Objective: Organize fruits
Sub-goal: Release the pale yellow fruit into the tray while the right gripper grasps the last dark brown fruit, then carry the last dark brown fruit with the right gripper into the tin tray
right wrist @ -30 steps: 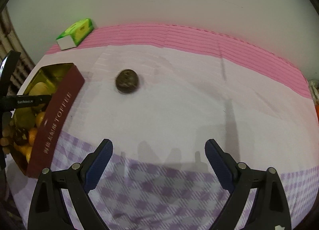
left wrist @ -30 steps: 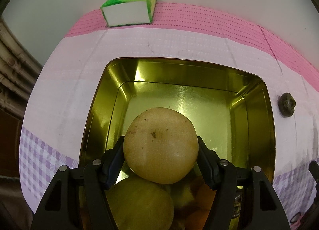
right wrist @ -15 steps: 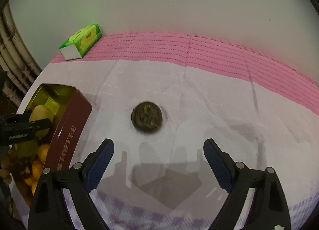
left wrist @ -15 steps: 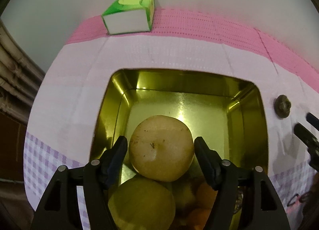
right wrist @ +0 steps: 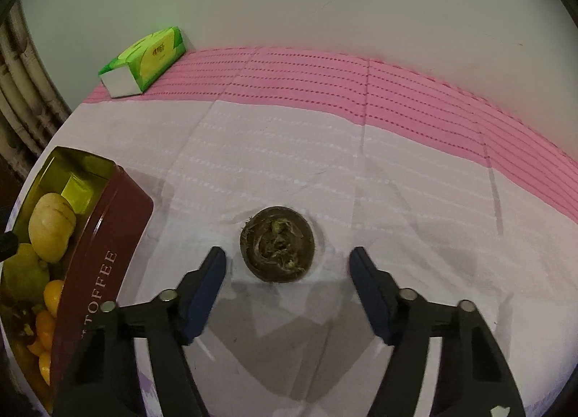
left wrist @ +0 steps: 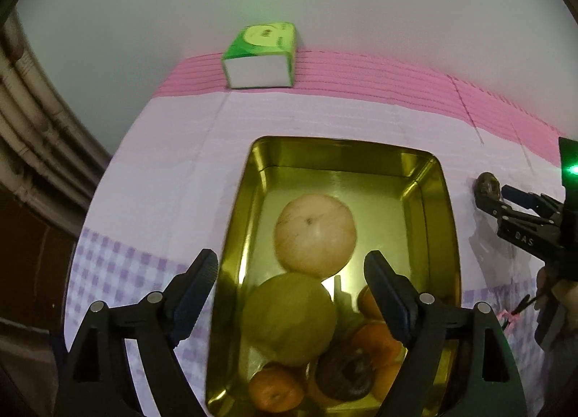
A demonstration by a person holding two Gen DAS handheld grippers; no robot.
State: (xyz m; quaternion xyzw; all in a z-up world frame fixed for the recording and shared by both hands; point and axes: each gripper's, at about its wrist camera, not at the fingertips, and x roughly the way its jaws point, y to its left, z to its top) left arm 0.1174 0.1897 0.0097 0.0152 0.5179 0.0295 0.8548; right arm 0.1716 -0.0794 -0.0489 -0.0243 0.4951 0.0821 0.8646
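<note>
Rightward, tin's rim [left wrist: 451, 222], clear cloth [right wrist: 397, 171] beyond

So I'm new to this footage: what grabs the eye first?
The gold-lined tin, with a pale round fruit and oranges inside. Then the lone dark fruit on the cloth, just ahead of the right tongs. The green tissue box sits by the wall.

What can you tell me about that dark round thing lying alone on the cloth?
The dark round fruit is brown, with a rough dried tuft of greenish-yellow fibres on its upturned face. It sits alone on the pale cloth, to the right of the tin, not in it. The right hand-held gripper has just been closing; its fingers flank the fruit without touching it.
</note>
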